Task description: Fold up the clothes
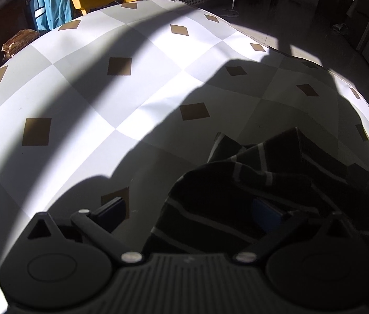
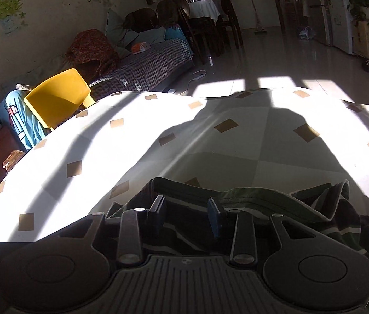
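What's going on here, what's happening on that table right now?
A person is working two handheld grippers over a dark striped garment that lies bunched on a table with a checked cloth. The left gripper is open wide, with fabric draped over its right finger. The right gripper is also open, its fingers over the garment near the ribbed edge. Neither is clamped on it, and the garment is not yet folded.

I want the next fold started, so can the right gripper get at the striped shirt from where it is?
Probably yes: the right gripper is open right over the shirt, with nothing between them.
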